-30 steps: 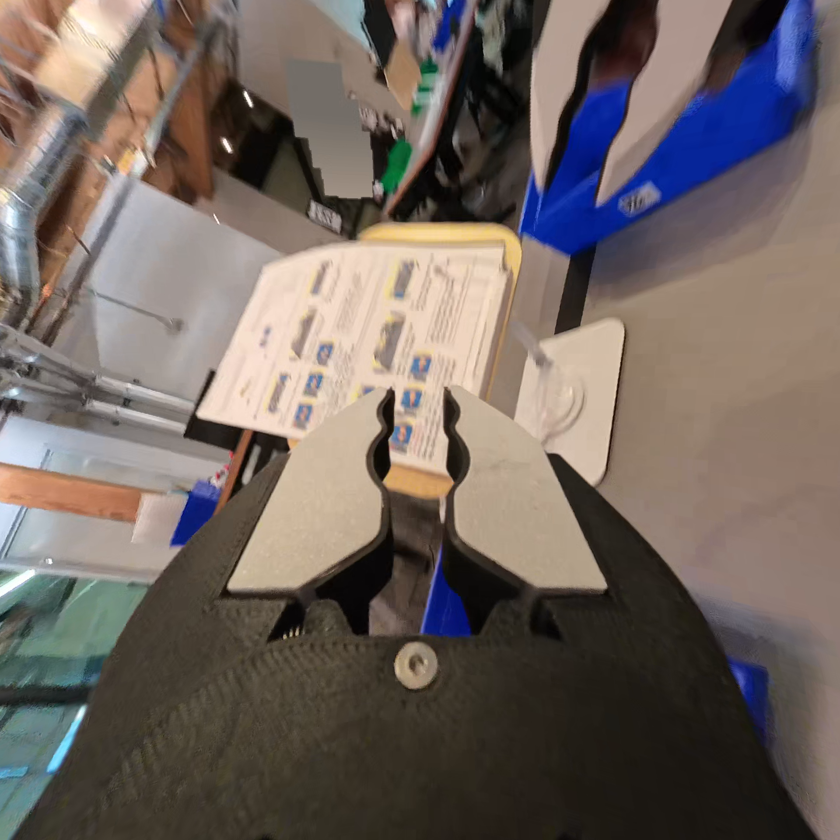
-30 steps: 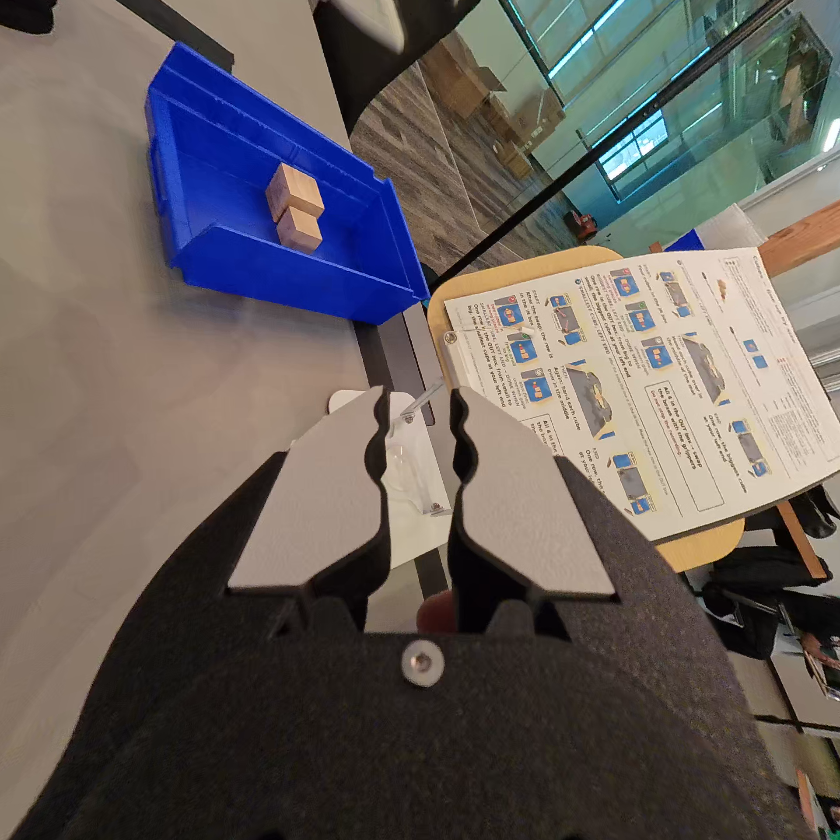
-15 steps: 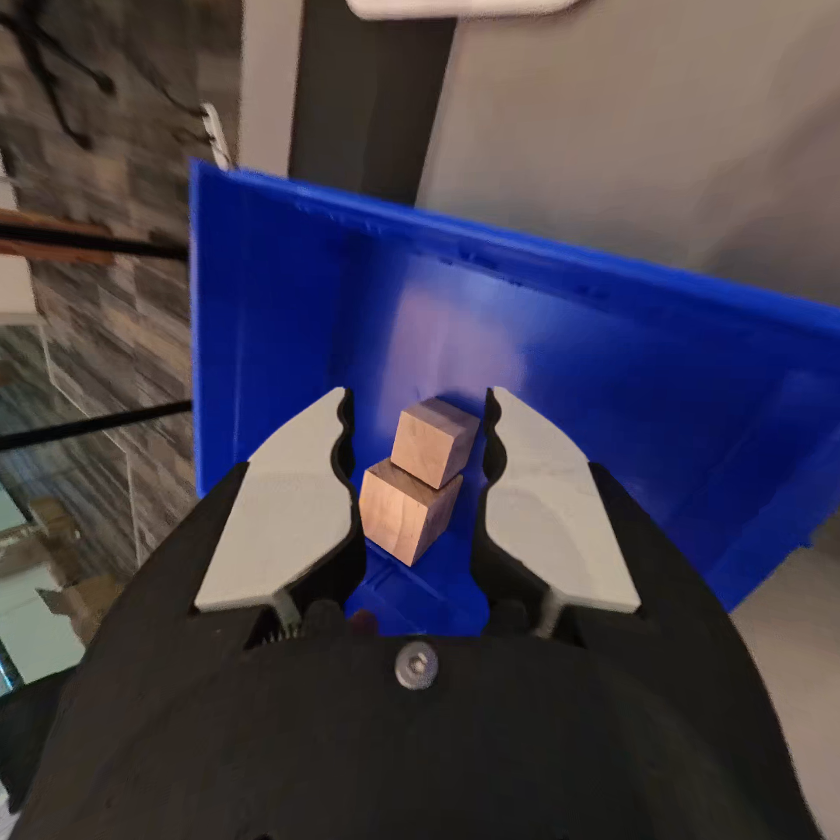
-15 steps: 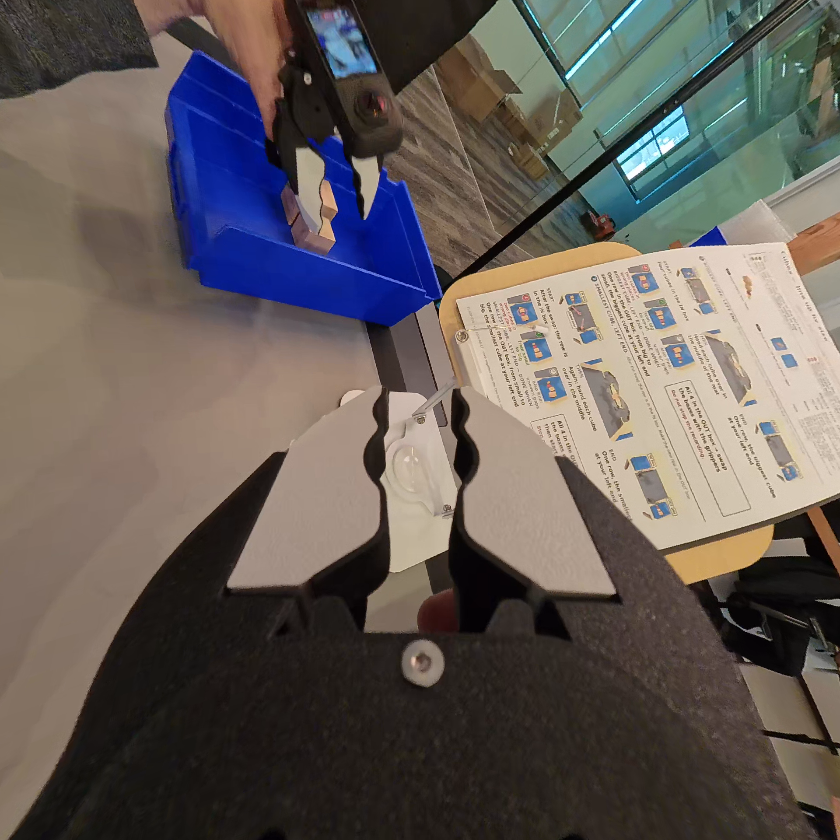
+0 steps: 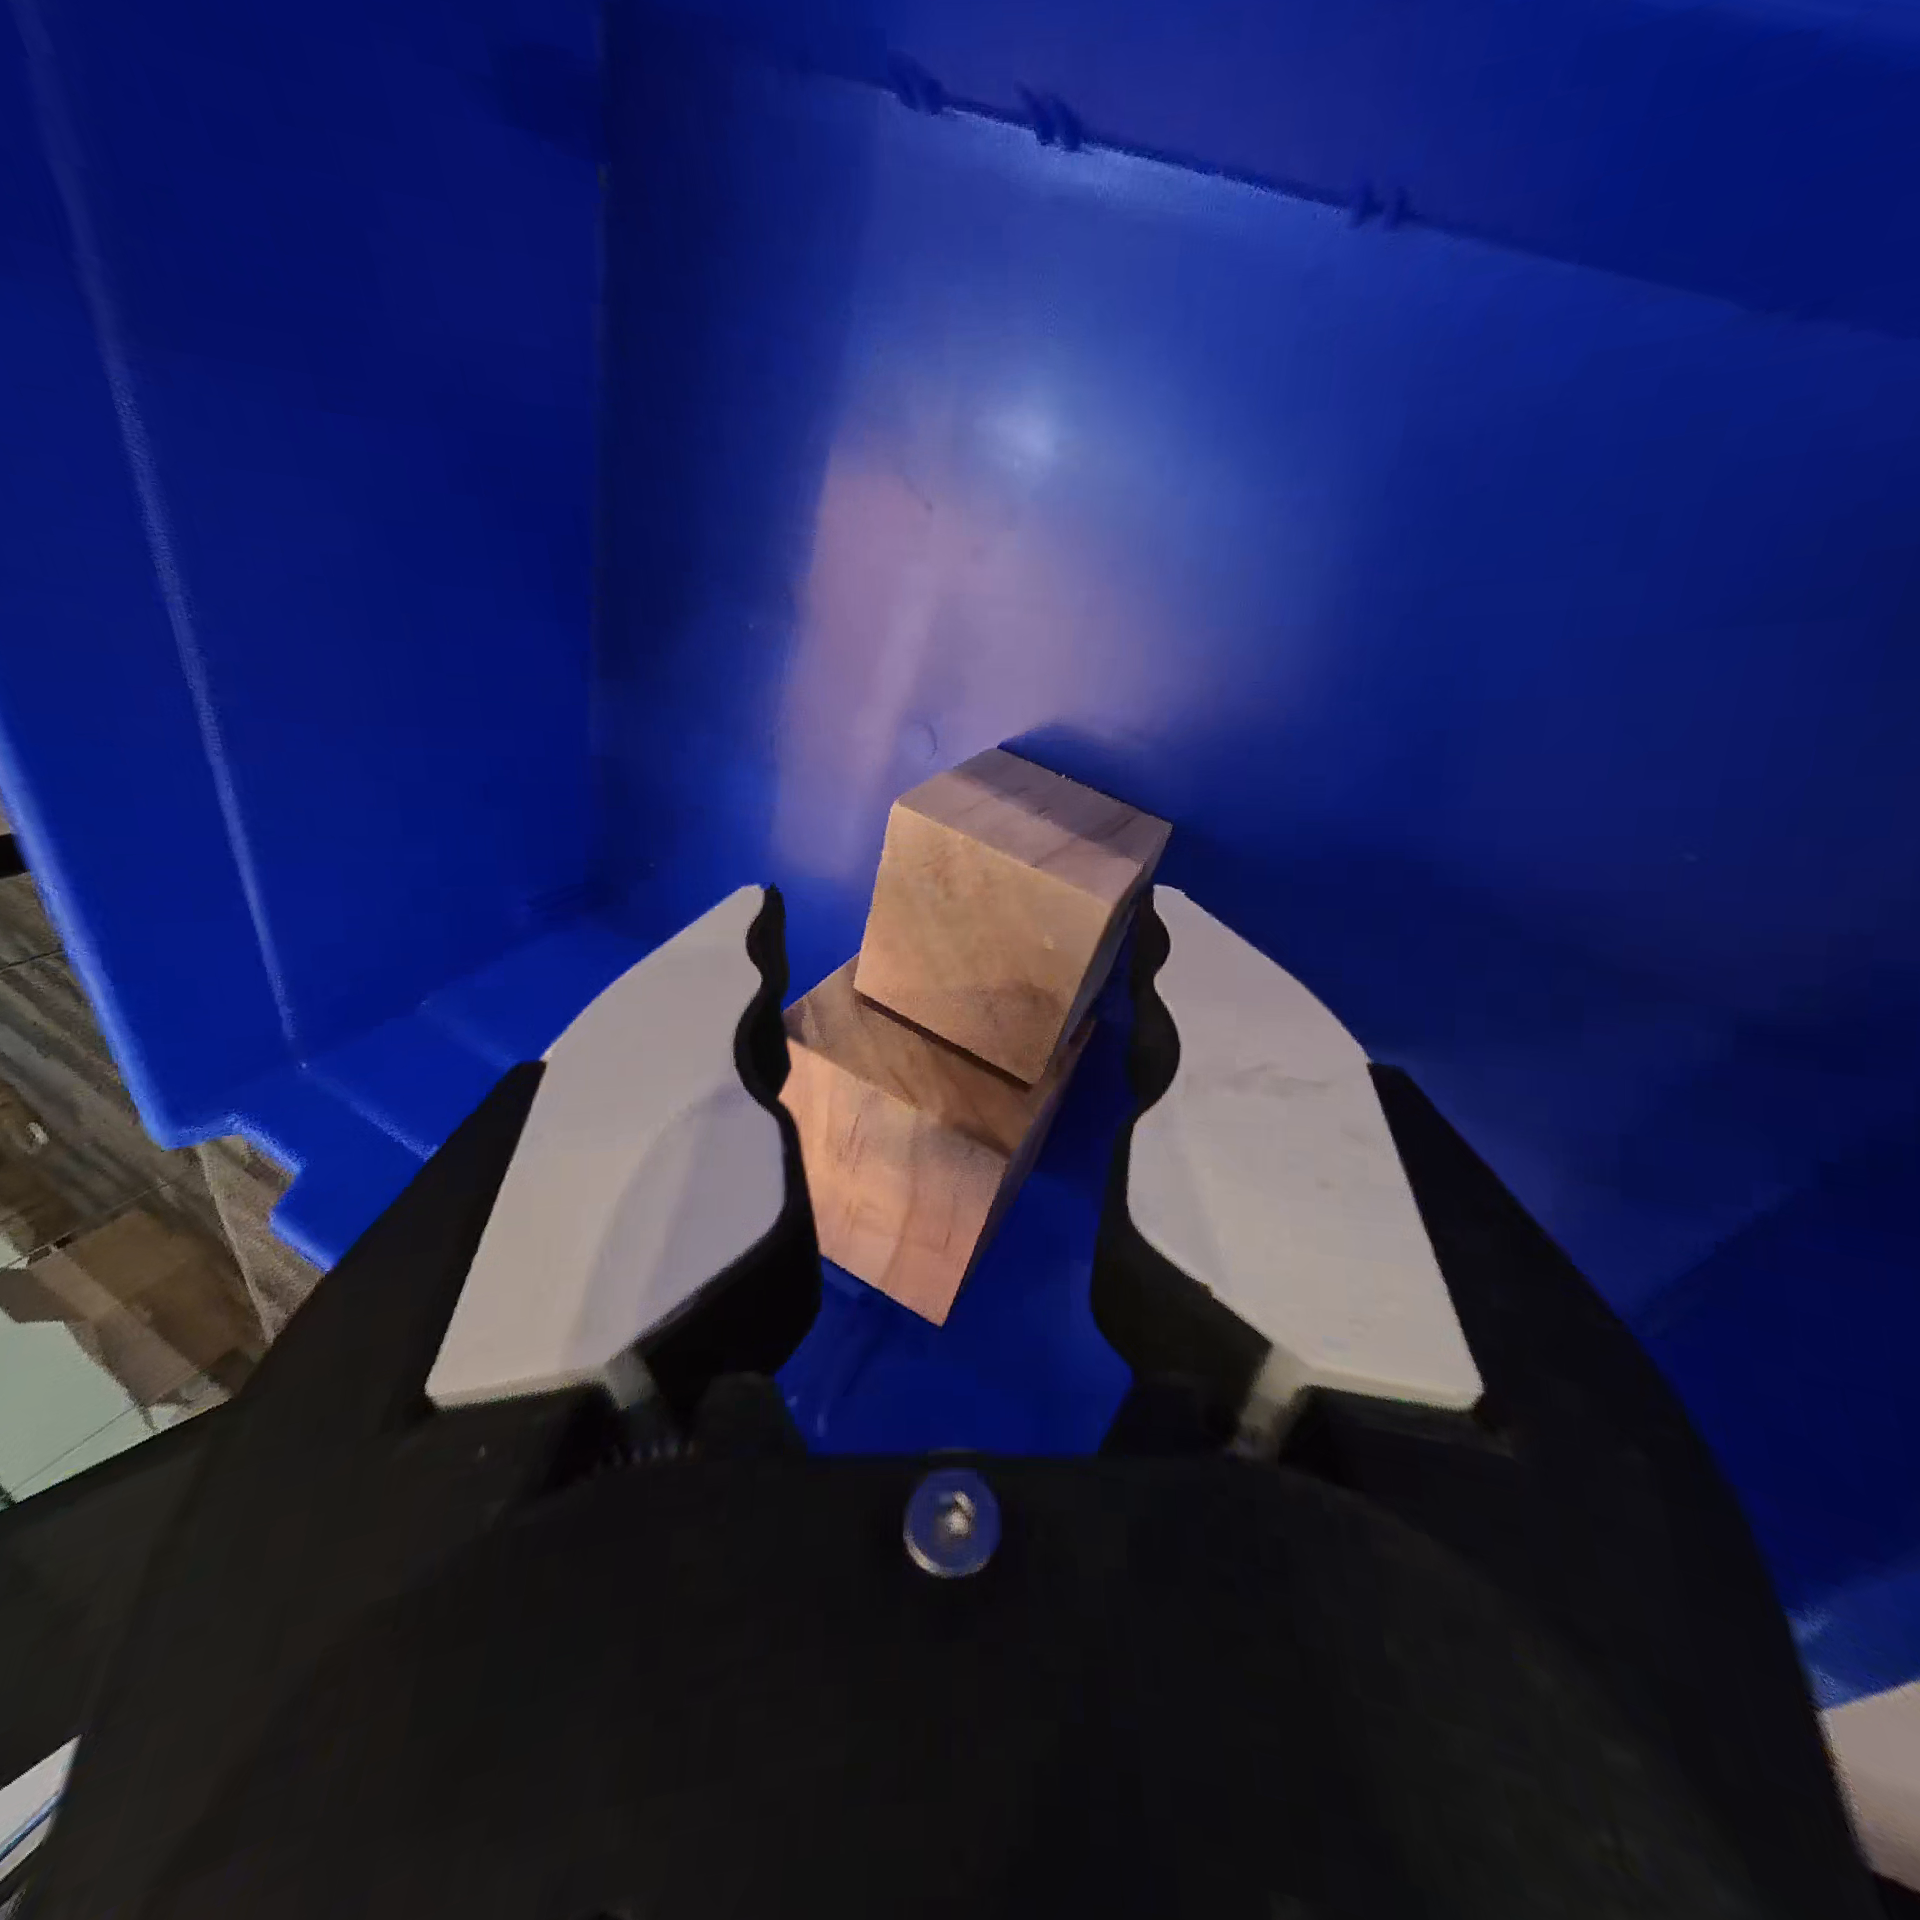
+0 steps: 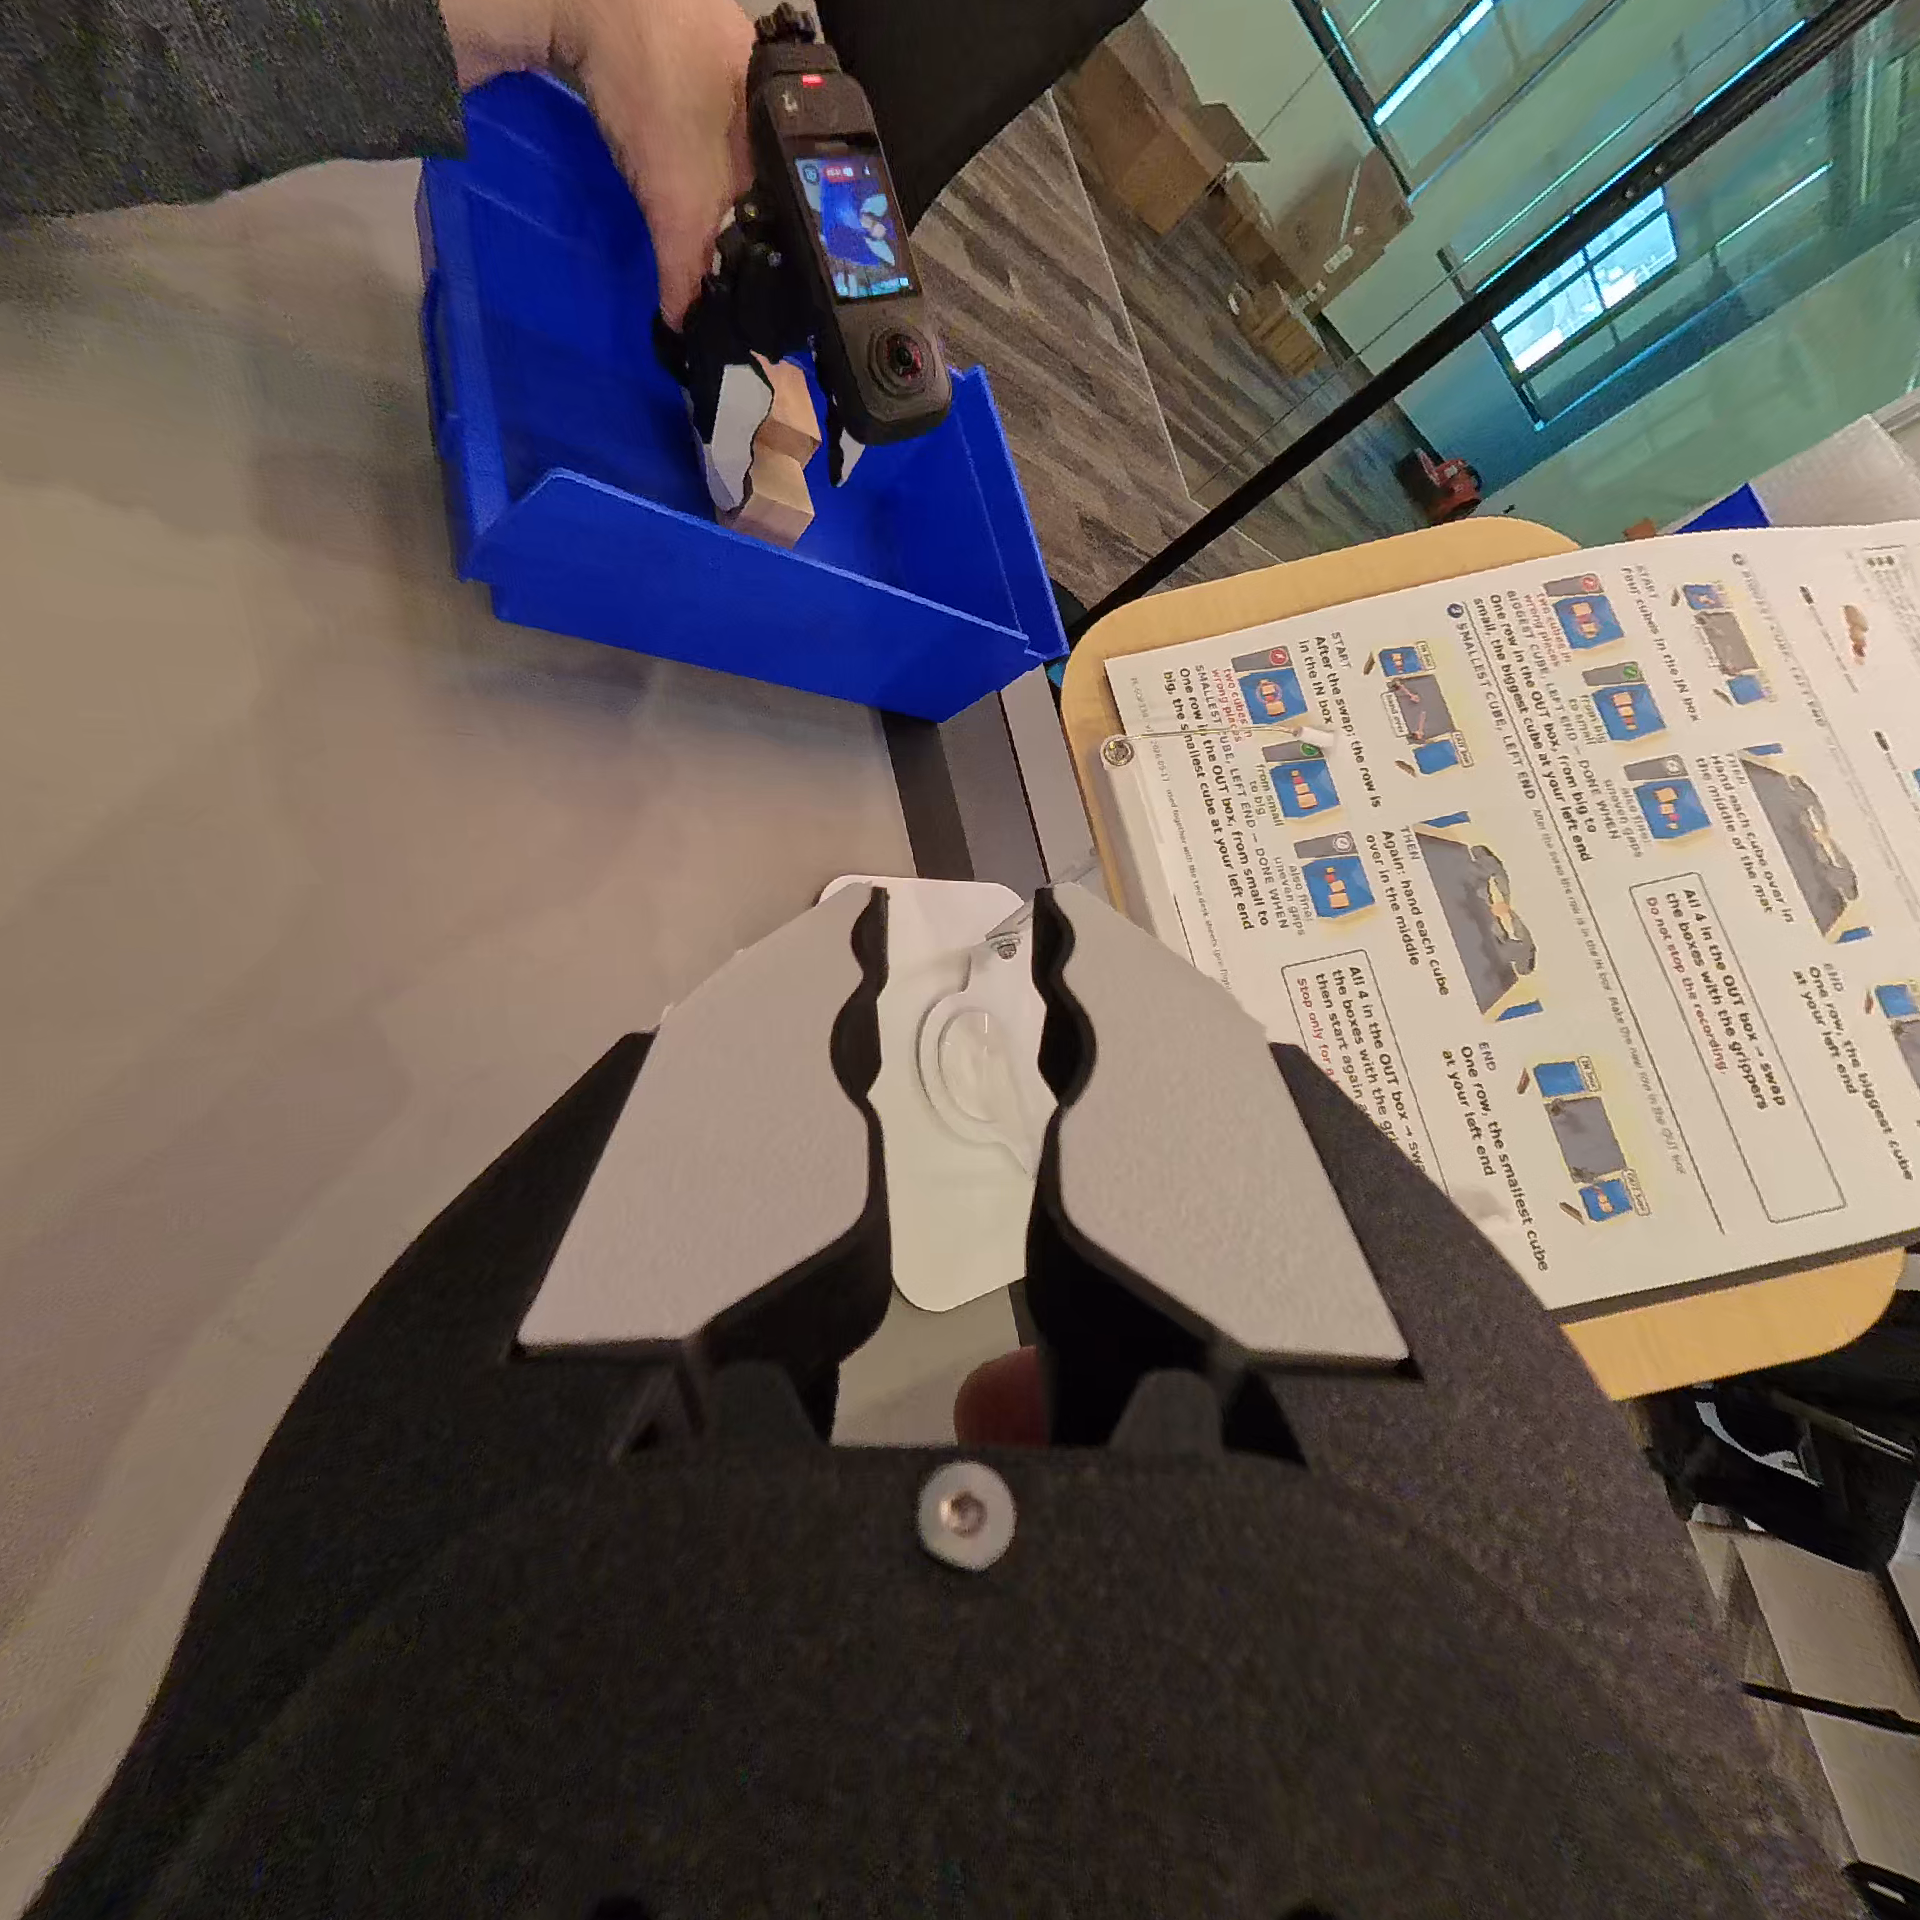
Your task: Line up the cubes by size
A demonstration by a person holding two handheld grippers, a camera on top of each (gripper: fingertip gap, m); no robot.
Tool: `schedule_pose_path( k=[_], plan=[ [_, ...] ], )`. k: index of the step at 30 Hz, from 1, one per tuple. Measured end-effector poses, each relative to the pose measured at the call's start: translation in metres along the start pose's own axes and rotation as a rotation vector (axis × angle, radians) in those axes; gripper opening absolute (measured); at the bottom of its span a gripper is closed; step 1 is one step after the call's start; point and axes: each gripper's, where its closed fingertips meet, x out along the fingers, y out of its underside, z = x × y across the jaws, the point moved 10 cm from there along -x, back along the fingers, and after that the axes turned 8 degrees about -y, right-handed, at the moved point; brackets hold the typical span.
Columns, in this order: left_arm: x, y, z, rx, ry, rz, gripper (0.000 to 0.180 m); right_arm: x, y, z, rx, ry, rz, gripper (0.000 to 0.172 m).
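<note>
Two wooden cubes lie touching in the blue bin (image 5: 1351,520): a lighter one (image 5: 997,914) farther in and a darker one (image 5: 904,1174) nearer. My left gripper (image 5: 956,904) is open and reaches down into the bin, with both cubes between its fingers. The left finger (image 5: 665,1091) is right beside the darker cube; I cannot tell whether it touches. The right wrist view shows the same: the left gripper (image 6: 779,478) straddles the cubes (image 6: 784,509) in the bin (image 6: 727,603). My right gripper (image 6: 961,904) is open and empty, hovering over the table edge.
A white stand base (image 6: 935,1195) lies under my right gripper. A printed instruction sheet (image 6: 1558,883) on a wooden board stands to its right. A person's hand (image 6: 644,135) holds the left gripper. The grey table (image 6: 312,831) stretches to the left; the floor lies beyond the bin. About 40 cm separates my left fingertips from my right.
My left gripper swung from facing the instruction sheet down into the blue bin, opened wider and closed in around the two cubes. My right gripper has barely moved.
</note>
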Motion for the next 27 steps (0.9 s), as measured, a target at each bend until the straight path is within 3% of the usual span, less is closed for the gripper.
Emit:
schedule_pose_path(
  k=[1,5,19,22,27],
  plan=[
    [0.002,0.000,-0.001,0.011,-0.001,0.017,0.062,0.000,0.000,0.000,0.000,-0.001,-0.001,0.025],
    [0.003,-0.004,-0.004,0.030,0.015,0.011,0.049,0.001,0.000,0.001,0.000,-0.006,-0.007,0.026],
    [-0.003,-0.004,-0.001,0.026,0.000,-0.021,0.048,0.002,0.001,0.000,0.003,-0.011,-0.011,0.026],
    [-0.014,-0.001,0.005,0.006,-0.048,-0.043,0.048,0.004,0.001,0.000,0.002,-0.011,-0.012,0.026],
    [-0.060,-0.007,0.017,-0.055,-0.169,-0.216,0.048,0.006,-0.001,0.001,-0.005,0.001,-0.033,0.029]
  ],
)
